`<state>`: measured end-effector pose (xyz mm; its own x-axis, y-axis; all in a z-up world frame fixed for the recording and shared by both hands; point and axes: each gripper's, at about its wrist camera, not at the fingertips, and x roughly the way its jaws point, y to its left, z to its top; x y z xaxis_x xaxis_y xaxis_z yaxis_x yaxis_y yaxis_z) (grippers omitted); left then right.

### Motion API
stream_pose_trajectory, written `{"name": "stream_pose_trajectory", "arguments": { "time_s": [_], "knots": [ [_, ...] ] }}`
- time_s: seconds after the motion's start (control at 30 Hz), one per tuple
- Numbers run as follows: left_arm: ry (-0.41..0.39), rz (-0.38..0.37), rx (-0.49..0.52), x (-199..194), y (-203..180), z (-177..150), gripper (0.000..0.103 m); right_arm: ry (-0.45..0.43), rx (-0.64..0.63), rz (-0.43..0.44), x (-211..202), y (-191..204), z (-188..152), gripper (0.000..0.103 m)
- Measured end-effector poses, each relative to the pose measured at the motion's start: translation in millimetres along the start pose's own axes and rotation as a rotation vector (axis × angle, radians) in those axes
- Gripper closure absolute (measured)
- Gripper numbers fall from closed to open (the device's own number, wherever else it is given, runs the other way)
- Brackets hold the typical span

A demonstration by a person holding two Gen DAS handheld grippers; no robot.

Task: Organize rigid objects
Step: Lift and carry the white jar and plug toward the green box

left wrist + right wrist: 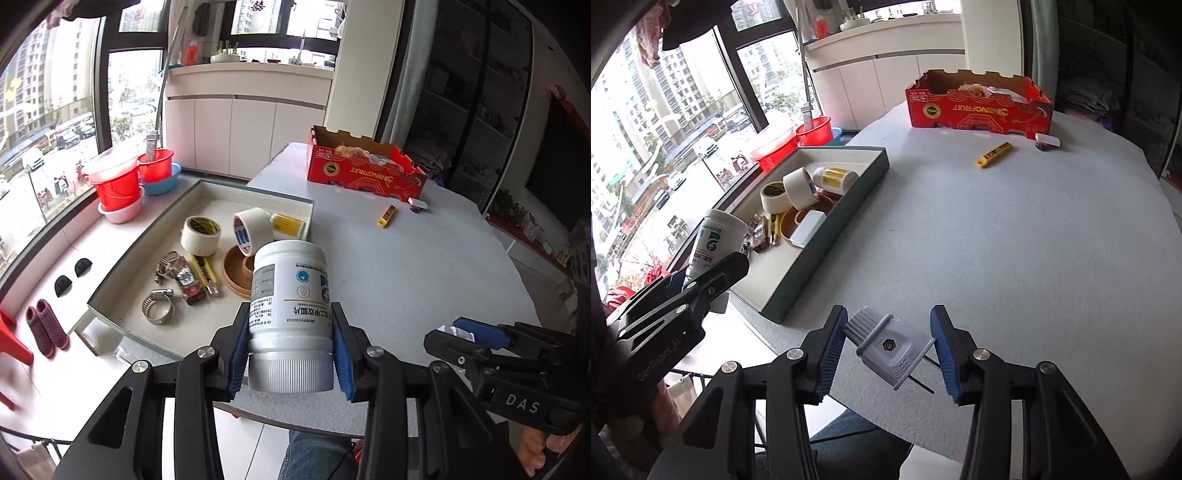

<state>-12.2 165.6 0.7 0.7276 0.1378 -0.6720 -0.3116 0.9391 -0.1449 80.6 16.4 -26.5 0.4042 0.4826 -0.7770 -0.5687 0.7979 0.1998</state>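
- Left gripper [290, 354] pinches a white plastic bottle with a silver ribbed cap [290, 314], held cap-toward-camera above the table's left edge, beside the shallow grey tray [122, 273].
- Only the right wrist view shows the right gripper [890, 349] clamping a grey hex-key holder [890, 349] above the grey table [1015, 240], near its front edge.

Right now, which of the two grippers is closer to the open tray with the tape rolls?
The left. The left gripper, jaws shut on the white bottle, is beside the tray's near corner. The right gripper, gripping a grey hex key holder, is further out over the table.
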Motion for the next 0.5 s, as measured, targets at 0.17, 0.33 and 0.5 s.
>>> {"name": "stream_pose_trajectory", "arguments": {
  "time_s": [0.17, 0.33, 0.5],
  "knots": [
    [-0.036, 0.087, -0.073, -7, 46, 14, 0.060, -0.015, -0.077, 0.062, 10, 43, 31, 0.055],
    [-0.052, 0.169, -0.133, -7, 84, 23, 0.060, -0.006, -0.103, 0.120, 24, 72, 53, 0.055],
    [-0.047, 0.219, -0.168, -1, 106, 26, 0.060, 0.006, -0.123, 0.135, 39, 92, 64, 0.055]
  ]
}}
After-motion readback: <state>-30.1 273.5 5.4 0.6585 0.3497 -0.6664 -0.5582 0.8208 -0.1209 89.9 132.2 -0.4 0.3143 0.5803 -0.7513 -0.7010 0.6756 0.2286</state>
